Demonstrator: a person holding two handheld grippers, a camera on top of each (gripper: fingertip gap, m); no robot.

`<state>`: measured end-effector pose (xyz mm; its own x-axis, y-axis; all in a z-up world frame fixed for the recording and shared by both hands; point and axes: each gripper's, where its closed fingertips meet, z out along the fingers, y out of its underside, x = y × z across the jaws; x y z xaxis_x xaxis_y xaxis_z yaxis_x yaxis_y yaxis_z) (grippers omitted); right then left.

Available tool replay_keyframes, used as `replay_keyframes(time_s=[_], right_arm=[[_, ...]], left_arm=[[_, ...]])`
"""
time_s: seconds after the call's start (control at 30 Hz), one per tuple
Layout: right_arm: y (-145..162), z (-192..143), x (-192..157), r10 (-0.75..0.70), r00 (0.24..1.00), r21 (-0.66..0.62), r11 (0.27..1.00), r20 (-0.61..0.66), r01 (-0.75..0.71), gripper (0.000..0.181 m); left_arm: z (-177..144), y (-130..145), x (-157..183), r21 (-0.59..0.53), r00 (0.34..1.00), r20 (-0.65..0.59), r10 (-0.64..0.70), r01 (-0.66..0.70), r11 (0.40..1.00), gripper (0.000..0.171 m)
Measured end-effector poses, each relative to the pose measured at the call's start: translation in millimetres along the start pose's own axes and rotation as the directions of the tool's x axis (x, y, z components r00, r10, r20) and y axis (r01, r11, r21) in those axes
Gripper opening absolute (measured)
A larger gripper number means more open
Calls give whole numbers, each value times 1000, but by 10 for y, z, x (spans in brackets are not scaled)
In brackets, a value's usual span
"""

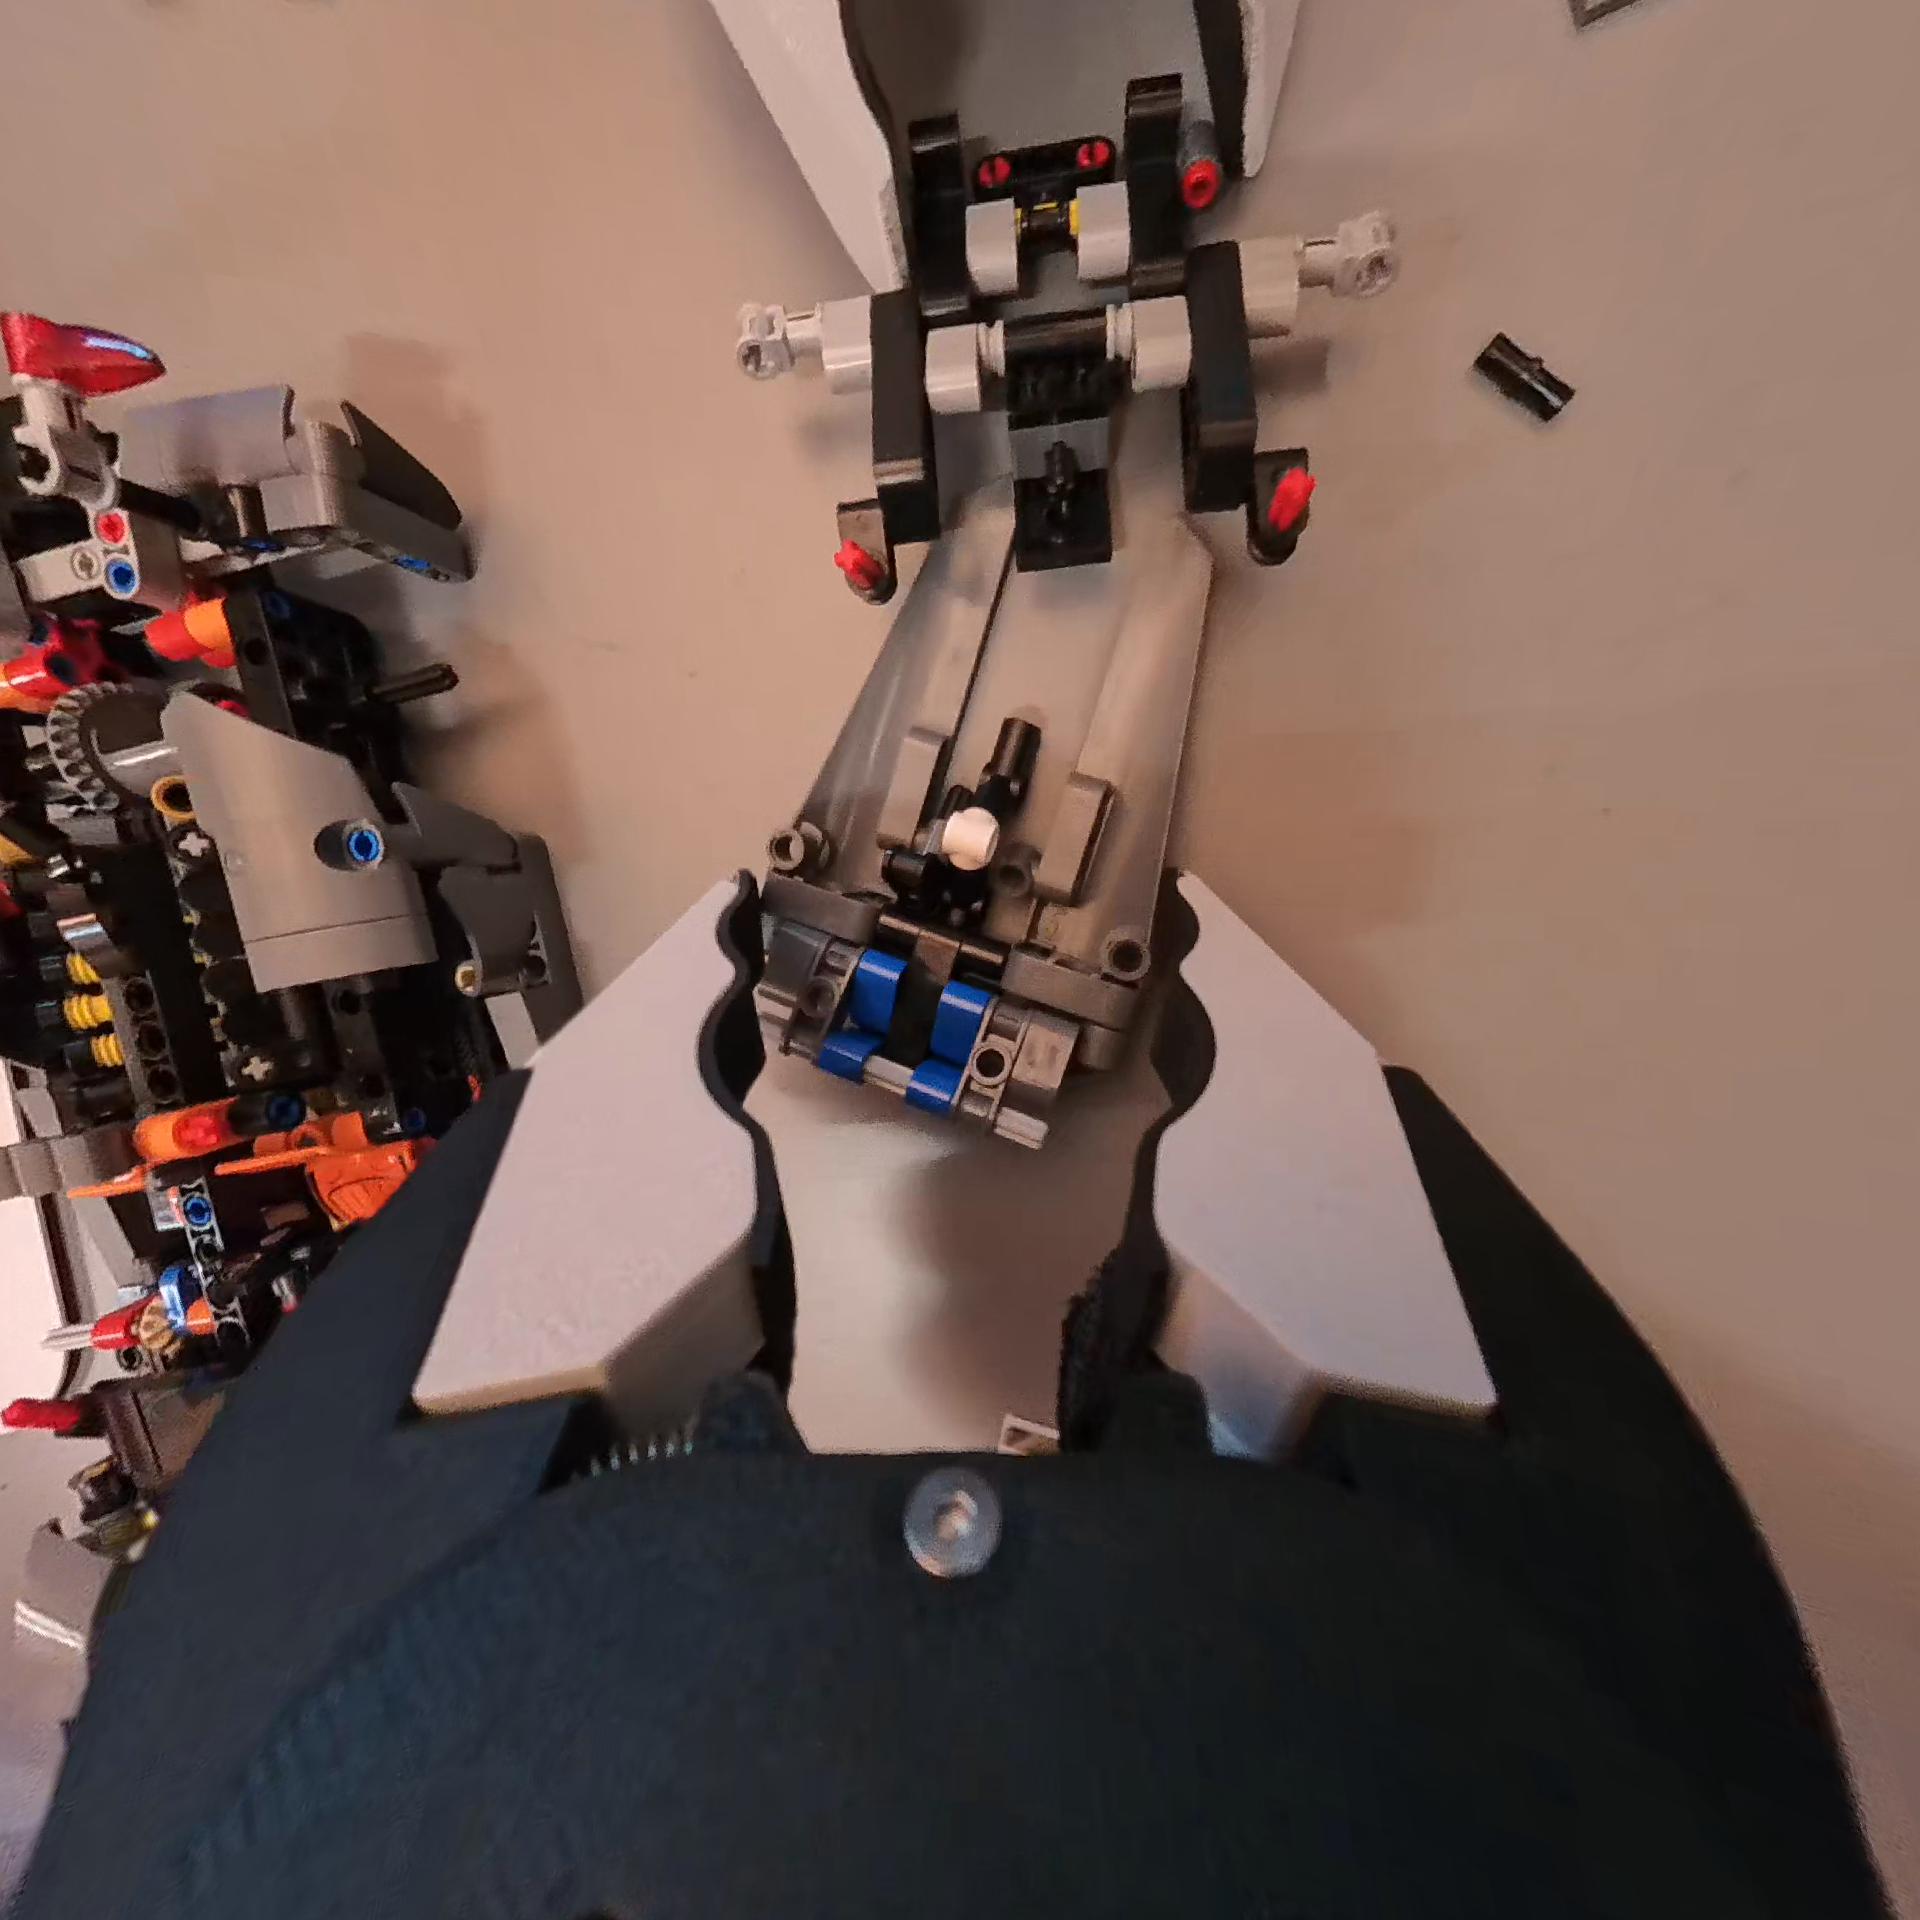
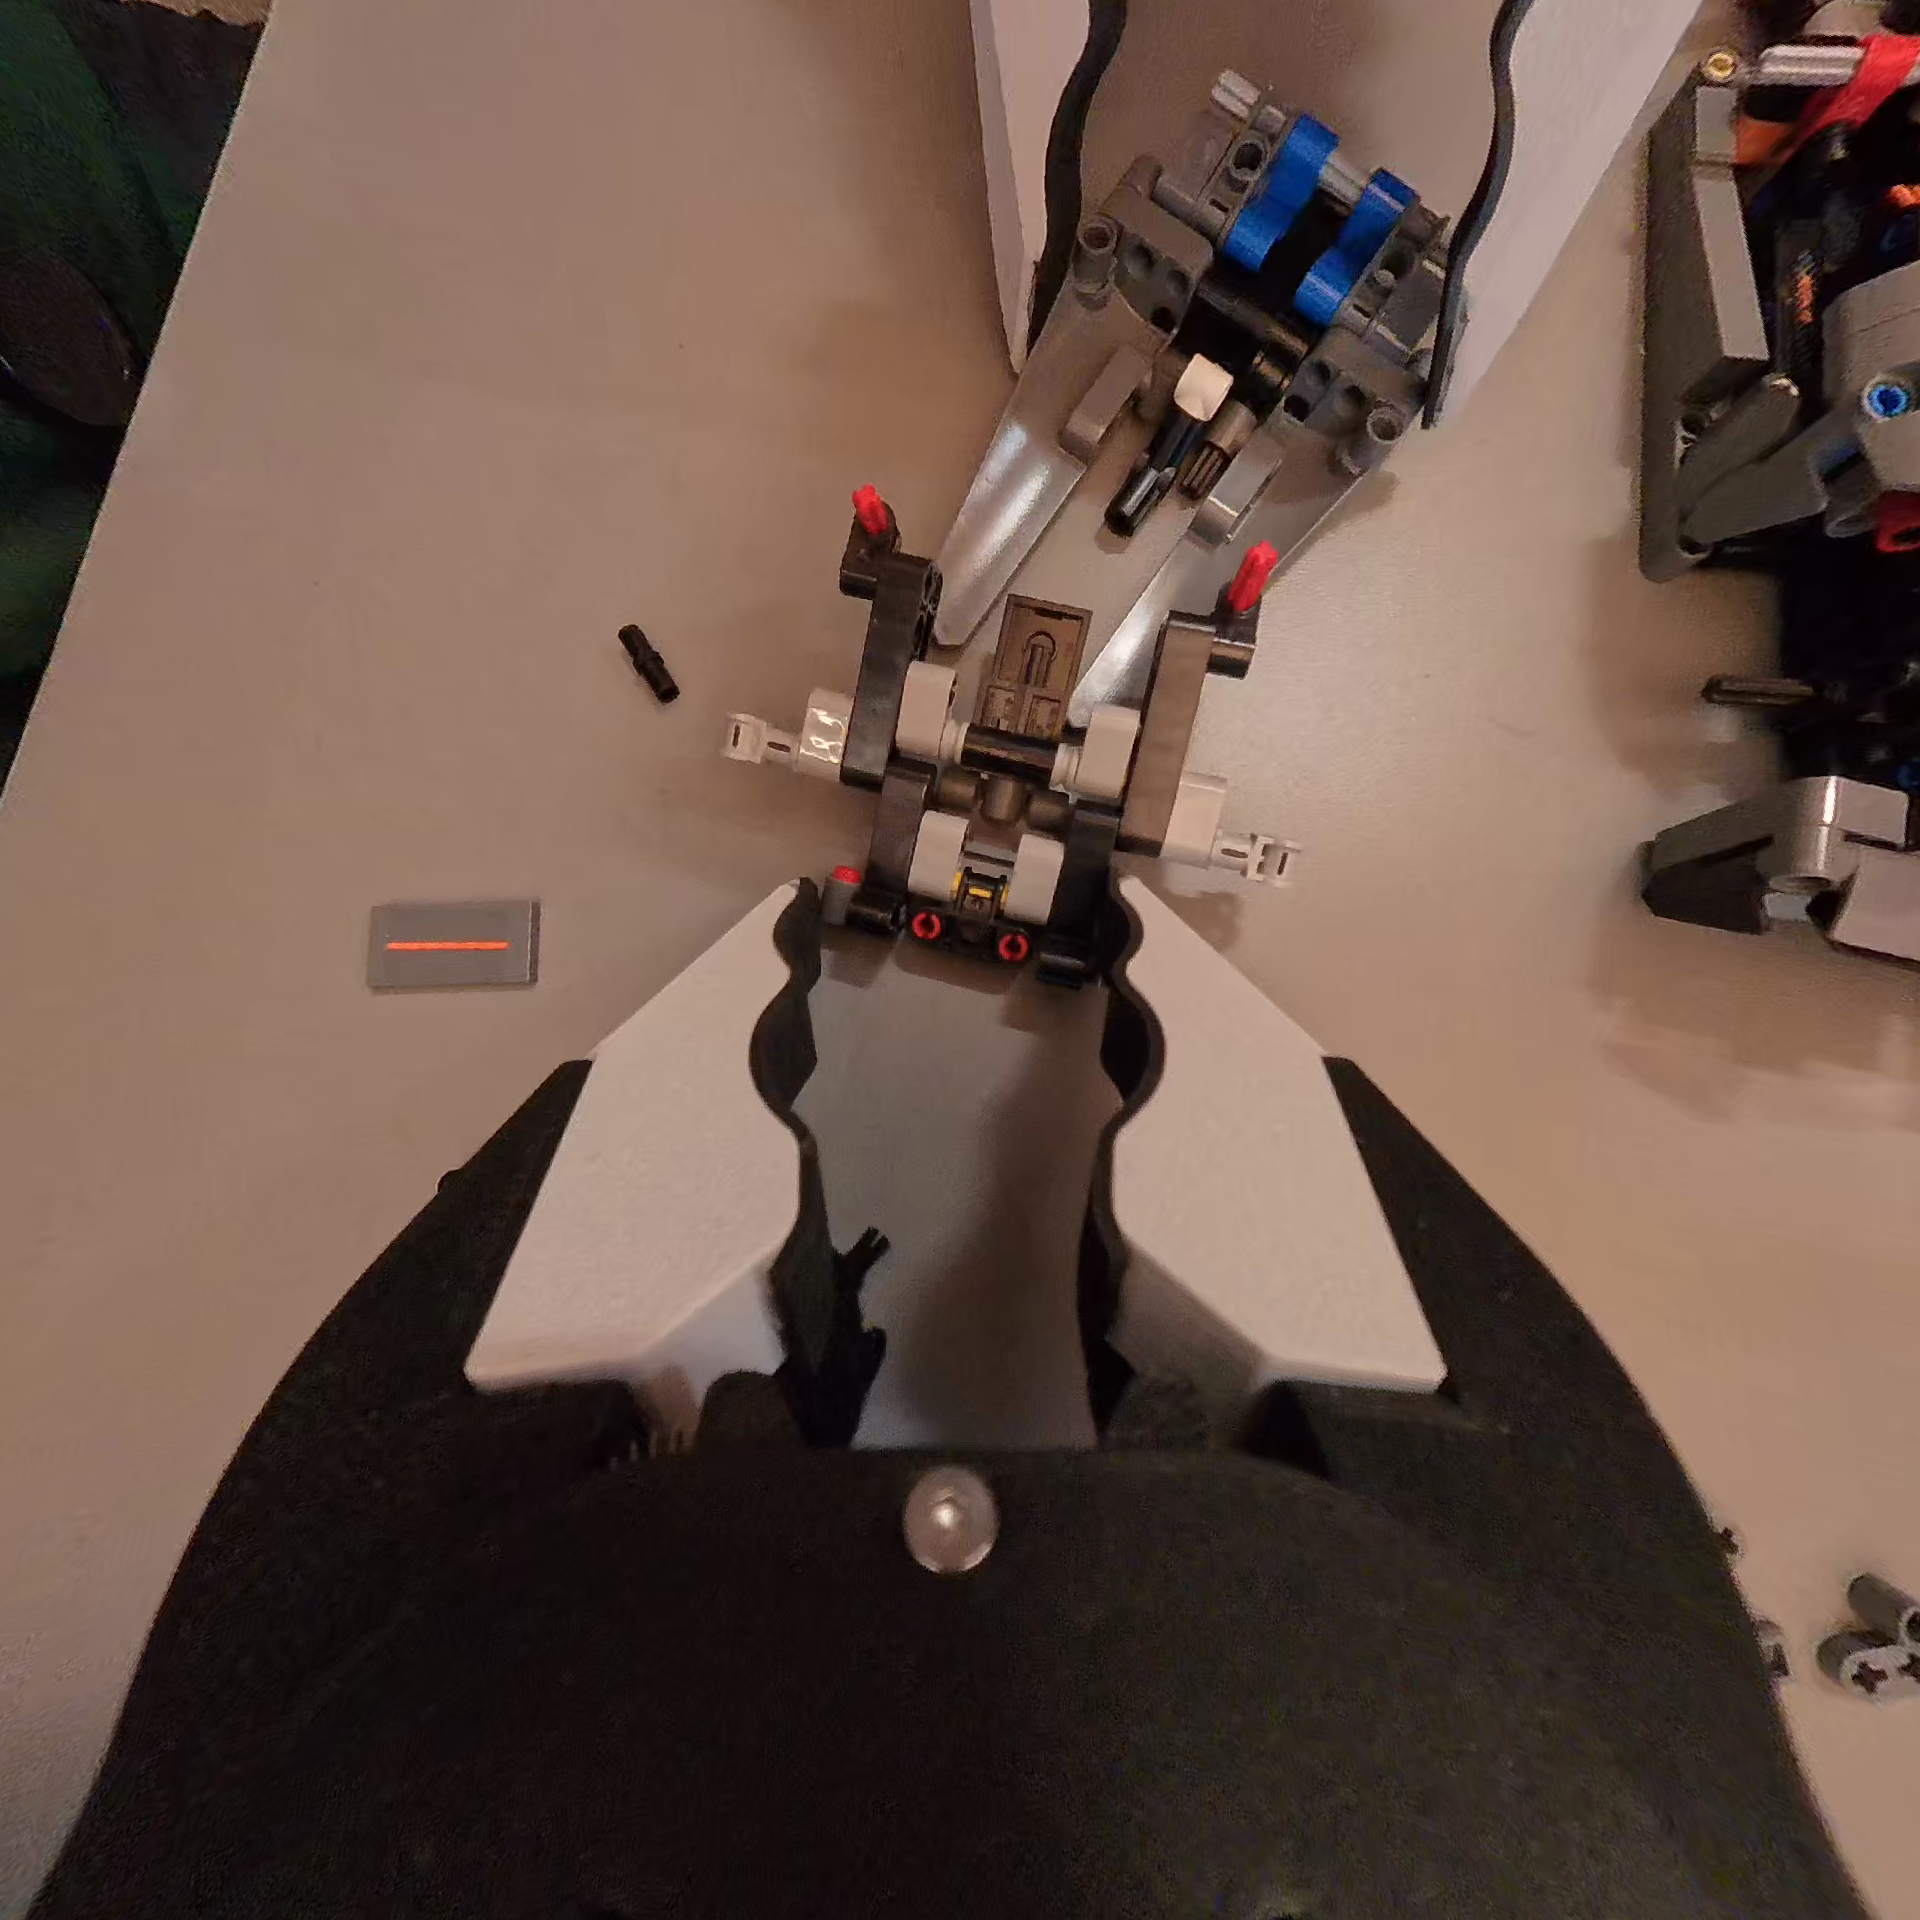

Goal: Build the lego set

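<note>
A plain beige bench (image 2: 416,520) spreads beneath and ahead of the tool, evenly lit with soft shadows. Beyond its edge, far left of the right-hand tool, lies dark green fabric (image 2: 62,260).

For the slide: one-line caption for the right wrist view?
Right gripper and left gripper bracket opposite ends of a grey-and-black lego sub-assembly on the beige table.

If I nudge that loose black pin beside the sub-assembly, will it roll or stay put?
The black pin is a small cylinder lying on its side on the smooth table, so it will likely roll across its axis. It looks light and may skitter. Its middle collar might curve its path.
</note>
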<state>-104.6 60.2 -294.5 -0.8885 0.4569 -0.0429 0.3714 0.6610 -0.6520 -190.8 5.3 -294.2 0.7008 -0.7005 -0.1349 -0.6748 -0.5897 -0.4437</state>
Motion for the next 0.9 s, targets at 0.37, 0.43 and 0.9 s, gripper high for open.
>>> replay_keyframes(time_s=[0.37, 0.43, 0.9], right_arm=[[-4, -2, 4, 13, 1000, 17, 1000, 4, -13, 52], [-6, -3, 7, 16, 1000, 23, 1000, 7, -16, 52], [-9, -2, -2, 16, 1000, 37, 999, 9, -17, 53]], left_arm=[[-46, 62, 65, -33, 988, 83, -127, 130, 991, 73], [-58, 77, 89, -31, 983, 95, -157, 161, 987, 73], [-107, 112, 162, 44, 958, 146, -248, 244, 969, 72]])
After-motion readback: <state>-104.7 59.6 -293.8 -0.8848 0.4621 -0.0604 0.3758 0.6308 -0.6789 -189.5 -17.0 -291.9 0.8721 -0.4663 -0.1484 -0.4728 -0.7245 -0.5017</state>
